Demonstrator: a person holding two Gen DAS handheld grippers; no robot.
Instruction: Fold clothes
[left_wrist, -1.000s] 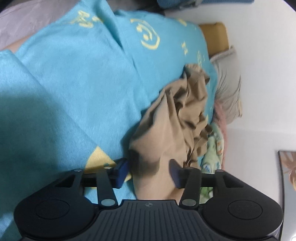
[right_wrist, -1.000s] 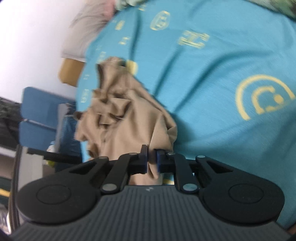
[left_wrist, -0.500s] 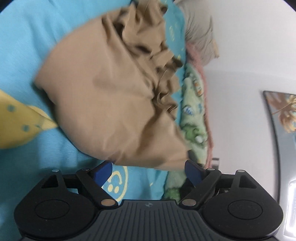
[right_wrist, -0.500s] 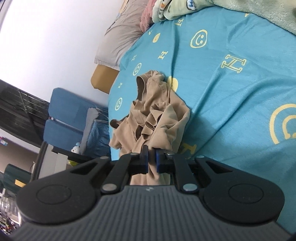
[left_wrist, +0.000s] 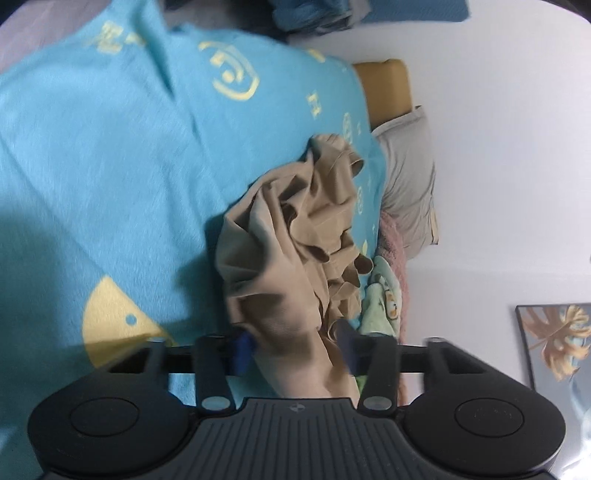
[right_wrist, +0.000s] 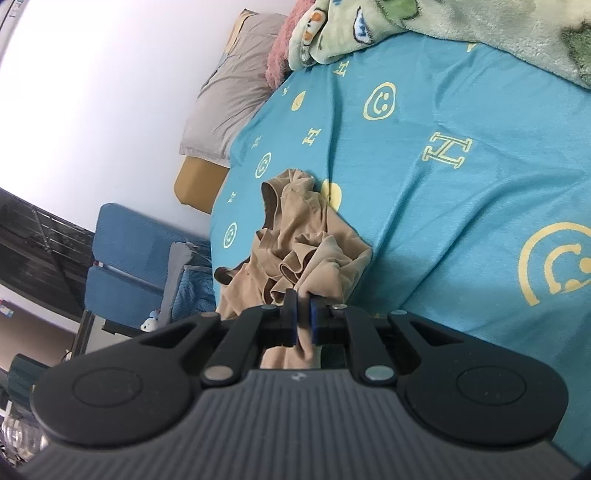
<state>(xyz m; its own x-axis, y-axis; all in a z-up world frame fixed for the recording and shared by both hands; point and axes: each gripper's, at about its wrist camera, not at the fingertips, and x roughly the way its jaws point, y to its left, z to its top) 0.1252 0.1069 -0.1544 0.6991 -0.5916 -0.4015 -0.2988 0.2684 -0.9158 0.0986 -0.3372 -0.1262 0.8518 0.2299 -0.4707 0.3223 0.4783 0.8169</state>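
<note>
A crumpled tan garment (left_wrist: 288, 229) lies bunched on a turquoise bed sheet (left_wrist: 110, 166) printed with yellow smileys and letters. My left gripper (left_wrist: 294, 350) is at the garment's near end. Its jaws are closing, and a thick fold of the fabric fills the gap and touches both blue pads. In the right wrist view the same tan garment (right_wrist: 295, 236) lies near the bed's edge. My right gripper (right_wrist: 303, 317) is shut on a thin fold of it, which is pinched between the pads and hangs down behind them.
A grey pillow (right_wrist: 225, 103) and a pink and green plush blanket (right_wrist: 443, 26) lie at the head of the bed sheet (right_wrist: 443, 203). A blue chair (right_wrist: 122, 266) stands beside the bed. A framed leaf picture (left_wrist: 554, 339) leans by the white wall.
Half a second ago my left gripper was spread wide close over the garment; it has since pulled back and narrowed onto a fold. My right gripper stays shut on the fabric.
</note>
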